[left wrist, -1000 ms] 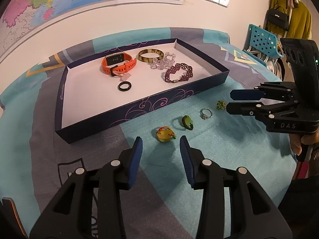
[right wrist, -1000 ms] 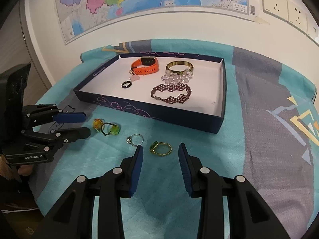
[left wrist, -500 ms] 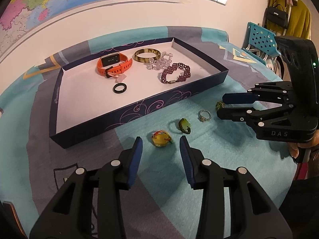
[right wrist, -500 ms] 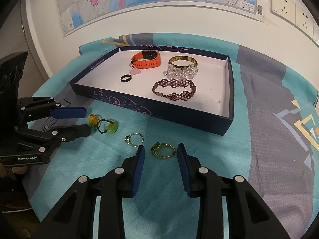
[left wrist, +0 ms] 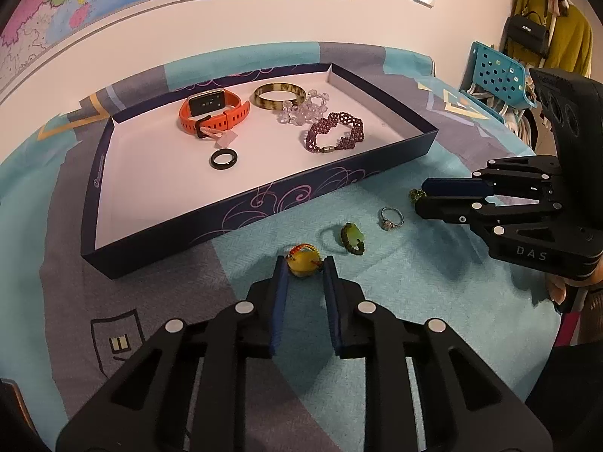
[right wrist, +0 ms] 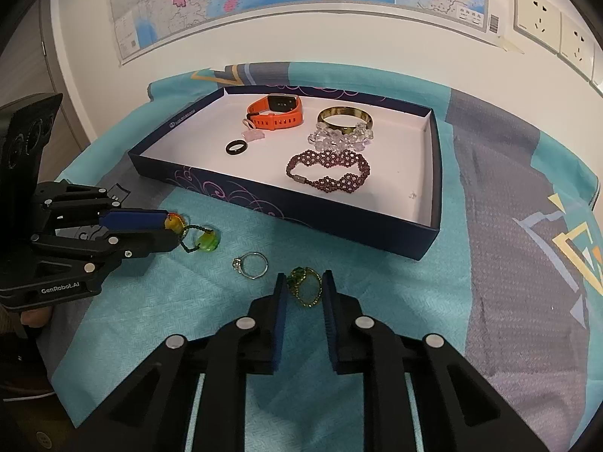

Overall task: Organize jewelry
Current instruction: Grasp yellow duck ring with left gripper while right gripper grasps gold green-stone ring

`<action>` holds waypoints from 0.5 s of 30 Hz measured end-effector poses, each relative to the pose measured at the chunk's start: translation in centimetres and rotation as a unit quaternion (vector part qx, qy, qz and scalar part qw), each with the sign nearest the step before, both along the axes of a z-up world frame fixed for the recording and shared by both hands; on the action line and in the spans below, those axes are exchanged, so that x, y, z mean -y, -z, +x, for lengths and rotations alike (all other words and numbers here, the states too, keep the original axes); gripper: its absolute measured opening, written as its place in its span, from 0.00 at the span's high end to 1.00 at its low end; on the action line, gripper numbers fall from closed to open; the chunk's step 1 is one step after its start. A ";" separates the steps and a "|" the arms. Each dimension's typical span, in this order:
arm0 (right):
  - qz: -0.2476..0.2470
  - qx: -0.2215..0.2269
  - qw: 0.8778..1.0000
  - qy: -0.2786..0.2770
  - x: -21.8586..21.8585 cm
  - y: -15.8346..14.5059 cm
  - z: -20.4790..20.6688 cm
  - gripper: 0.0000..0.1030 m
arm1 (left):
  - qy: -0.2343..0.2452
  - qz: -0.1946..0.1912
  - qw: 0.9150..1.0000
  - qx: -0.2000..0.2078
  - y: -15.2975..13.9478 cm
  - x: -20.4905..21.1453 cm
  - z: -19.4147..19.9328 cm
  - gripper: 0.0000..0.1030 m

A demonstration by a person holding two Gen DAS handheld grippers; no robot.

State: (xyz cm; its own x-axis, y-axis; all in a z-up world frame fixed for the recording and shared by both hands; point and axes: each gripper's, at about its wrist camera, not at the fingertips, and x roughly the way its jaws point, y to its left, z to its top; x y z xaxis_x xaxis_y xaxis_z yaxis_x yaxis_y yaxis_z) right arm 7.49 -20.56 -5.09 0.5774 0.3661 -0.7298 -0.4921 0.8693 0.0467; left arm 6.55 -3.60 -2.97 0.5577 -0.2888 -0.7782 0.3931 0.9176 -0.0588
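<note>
Left claw [left wrist: 304, 263]: low over the surface, jaws parted around a yellow bead ring [left wrist: 302, 262], not clamped.
Right claw [right wrist: 303, 283]: low, jaws parted around a gold green-stone ring [right wrist: 306, 287].
Tray [left wrist: 264, 203]: holds orange watch [left wrist: 213, 113], bangle [left wrist: 279, 96], black ring [left wrist: 224, 159], beaded bracelet [left wrist: 333, 136].
Writing: "DAS", "GenRobot.AI".

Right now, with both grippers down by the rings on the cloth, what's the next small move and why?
Probably close both. The left gripper stands open with the yellow bead ring between its fingertips, and the right gripper is open around the gold ring with the green stone. Both rings lie outside the tray, so gripping likely comes before lifting.
</note>
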 end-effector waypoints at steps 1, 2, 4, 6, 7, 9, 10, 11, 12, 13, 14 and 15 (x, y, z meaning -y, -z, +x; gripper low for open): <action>0.000 0.001 1.000 0.000 0.0 0.0 0.0 0.86 | 0.000 0.000 1.000 0.000 0.0 0.0 -0.1 0.81; 0.001 0.001 1.000 0.000 0.0 0.0 0.0 0.87 | 0.000 -0.001 1.000 0.001 0.0 0.0 0.0 0.82; 0.002 0.001 1.000 -0.001 0.0 0.0 0.0 0.95 | -0.001 -0.002 1.000 0.001 -0.1 0.0 -0.1 0.82; 0.002 0.001 1.000 -0.001 0.0 0.0 0.0 0.95 | 0.000 -0.003 1.000 0.001 -0.1 0.0 -0.1 0.82; 0.003 0.000 1.000 -0.001 0.1 0.0 0.0 0.95 | -0.001 -0.004 1.000 0.001 -0.1 0.0 -0.2 0.82; 0.006 0.001 1.000 0.002 0.2 0.0 0.0 0.95 | -0.001 -0.005 1.000 0.002 -0.2 0.0 -0.3 0.82; 0.009 0.002 1.000 0.002 0.3 -0.1 0.0 0.95 | -0.002 -0.005 1.000 0.004 -0.3 -0.1 -0.3 0.82; 0.011 0.003 1.000 0.002 0.3 -0.2 0.0 0.95 | -0.002 -0.007 1.000 0.005 -0.4 -0.2 -0.4 0.82; 0.014 0.005 1.000 0.002 0.4 -0.3 -0.1 0.96 | -0.002 -0.008 1.000 0.006 -0.5 -0.2 -0.5 0.82; 0.015 0.007 1.000 0.002 0.5 -0.5 -0.1 0.96 | -0.002 -0.010 1.000 0.007 -0.6 -0.3 -0.6 0.82; 0.018 0.008 1.000 0.002 0.5 -0.6 -0.2 0.96 | -0.002 -0.010 1.000 0.008 -0.7 -0.4 -0.6 0.82; 0.019 0.010 1.000 0.002 0.6 -0.8 -0.3 0.96 | -0.001 -0.011 1.000 0.010 -0.8 -0.5 -0.7 0.82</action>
State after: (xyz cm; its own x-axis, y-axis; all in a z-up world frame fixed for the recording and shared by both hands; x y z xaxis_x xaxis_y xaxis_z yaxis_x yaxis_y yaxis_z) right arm 7.23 -21.15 -4.33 0.5937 0.3918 -0.7029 -0.4902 0.8688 0.0703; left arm 5.84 -3.15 -2.20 0.5733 -0.3045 -0.7607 0.3920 0.9172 -0.0717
